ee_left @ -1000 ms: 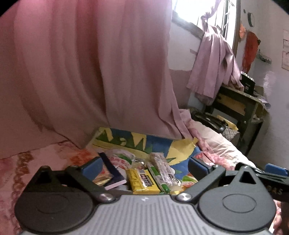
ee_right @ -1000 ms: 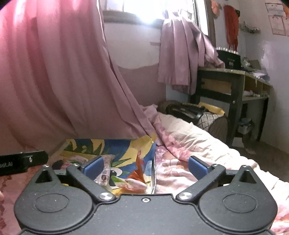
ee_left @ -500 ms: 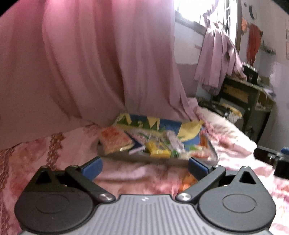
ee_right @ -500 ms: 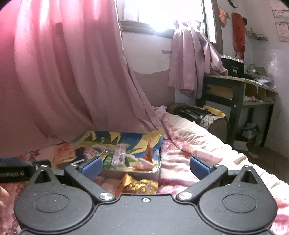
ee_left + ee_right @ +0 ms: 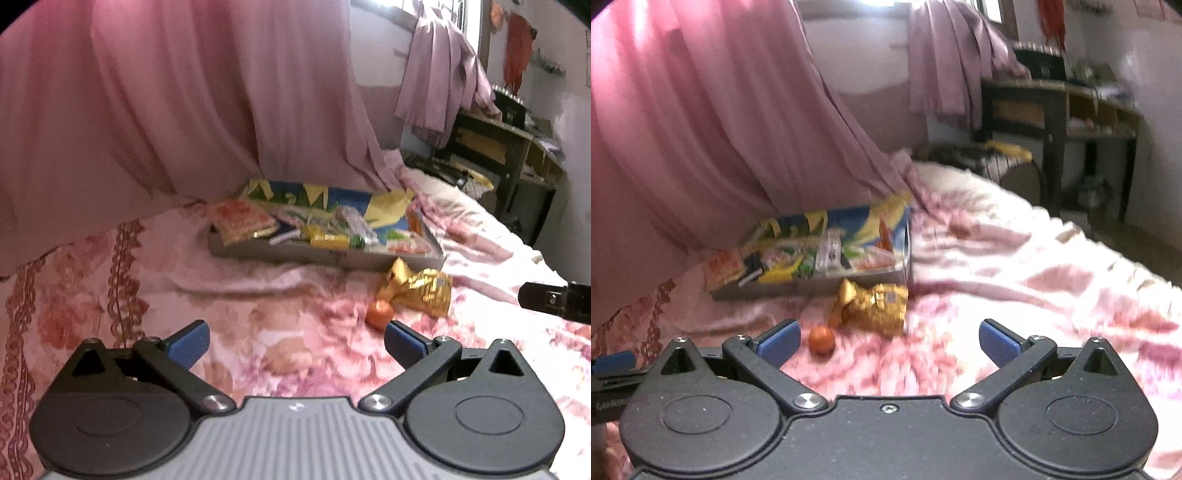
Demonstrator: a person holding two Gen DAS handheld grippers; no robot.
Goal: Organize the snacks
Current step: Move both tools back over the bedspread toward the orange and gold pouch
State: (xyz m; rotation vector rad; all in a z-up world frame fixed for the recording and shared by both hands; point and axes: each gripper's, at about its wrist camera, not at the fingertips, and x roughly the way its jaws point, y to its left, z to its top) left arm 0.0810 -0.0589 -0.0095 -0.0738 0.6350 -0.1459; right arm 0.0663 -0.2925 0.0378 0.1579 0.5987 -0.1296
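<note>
Snacks were recorded in a shallow tray [image 5: 325, 256] with a blue, yellow and green printed lining, set on a pink floral bedspread [image 5: 258, 295] against a hanging pink curtain [image 5: 166, 92]. An orange packet [image 5: 240, 219] was lodged at the tray's left end, overhanging the rim; yellow bars [image 5: 327, 238] and a clear wrapper [image 5: 829, 251] were noted among the rest. Lettering on every packet was blurred and could not be read, and several items in the tray could not be identified.

A crumpled gold packet [image 5: 421, 286] was found outside the tray, on the bedspread just beside its near right corner. A small orange round item [image 5: 379, 313] lay just in front of that packet; whether sweet or fruit could not be told.

The left gripper [image 5: 293, 341] was held over the bedspread with its jaws spread wide and nothing between them; its right blue pad [image 5: 402, 341] partly overlapped the round item in that view. The right gripper [image 5: 890, 341] was likewise spread wide and empty, with the round item near its left pad [image 5: 779, 341].

Only a black edge of each gripper was caught in the other's view. The right wrist view was heavily smeared. A dark desk [image 5: 1052, 107] stood in the background, its contents not legible.
</note>
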